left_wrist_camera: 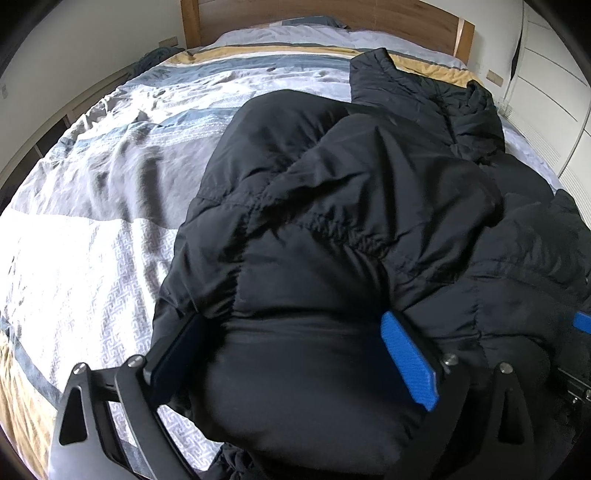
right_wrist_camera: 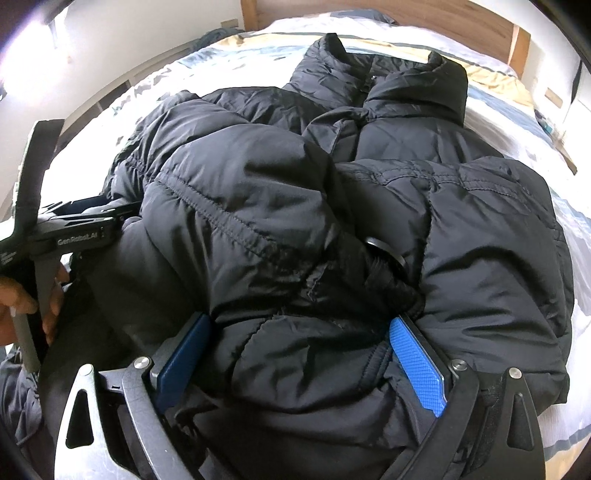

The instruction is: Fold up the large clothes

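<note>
A black puffer jacket (left_wrist_camera: 332, 184) lies bunched on the bed, its collar (right_wrist_camera: 406, 85) toward the headboard. My left gripper (left_wrist_camera: 291, 321) points down at its near left part. The jaws stand wide, and a puffy fold bulges between the blue pads (left_wrist_camera: 410, 362). My right gripper (right_wrist_camera: 299, 319) is open just as wide over the near edge, with padded fabric and a ribbed cuff filling the gap between its pads (right_wrist_camera: 417, 362). The right wrist view shows the left gripper's body (right_wrist_camera: 74, 229) at the far left, with a hand (right_wrist_camera: 22, 295) on its handle.
The bed cover (left_wrist_camera: 92, 221) is patterned in grey, white and tan, and is bare to the jacket's left. A wooden headboard (left_wrist_camera: 332, 14) stands at the far end. White cabinet doors (left_wrist_camera: 554, 92) run along the right side.
</note>
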Tool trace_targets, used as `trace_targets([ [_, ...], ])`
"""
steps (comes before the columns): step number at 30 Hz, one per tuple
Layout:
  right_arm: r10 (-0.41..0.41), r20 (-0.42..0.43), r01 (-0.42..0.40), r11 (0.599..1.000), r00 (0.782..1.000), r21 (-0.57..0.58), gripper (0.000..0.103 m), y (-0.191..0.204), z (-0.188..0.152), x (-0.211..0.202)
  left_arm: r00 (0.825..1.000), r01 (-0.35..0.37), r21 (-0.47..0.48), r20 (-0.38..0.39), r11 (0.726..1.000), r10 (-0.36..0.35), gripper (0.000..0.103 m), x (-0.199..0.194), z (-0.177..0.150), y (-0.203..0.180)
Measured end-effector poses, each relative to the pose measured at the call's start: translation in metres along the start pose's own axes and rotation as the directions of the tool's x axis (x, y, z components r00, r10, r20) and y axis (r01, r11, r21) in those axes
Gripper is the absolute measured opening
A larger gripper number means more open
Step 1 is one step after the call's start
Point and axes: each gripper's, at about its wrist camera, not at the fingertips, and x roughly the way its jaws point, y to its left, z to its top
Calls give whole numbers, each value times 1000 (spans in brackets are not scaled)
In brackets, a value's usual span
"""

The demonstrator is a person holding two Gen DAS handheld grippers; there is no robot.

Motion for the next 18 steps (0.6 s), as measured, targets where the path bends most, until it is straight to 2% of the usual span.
trace_targets([
  [3,36,-9,-36,999,999,8,96,-7,-5,-2,1000,2,-25,-5,1000,-3,103,2,0,5],
  [11,84,-36,-85,995,996,-42,96,-11,-5,-3,1000,23,-39,10,999,-23,103,0,-3,10],
  [18,128,-62,-128,992,990,-5,96,-25,-4,-14,996,71,-42,-48,997,-73,103,-8,2,23],
])
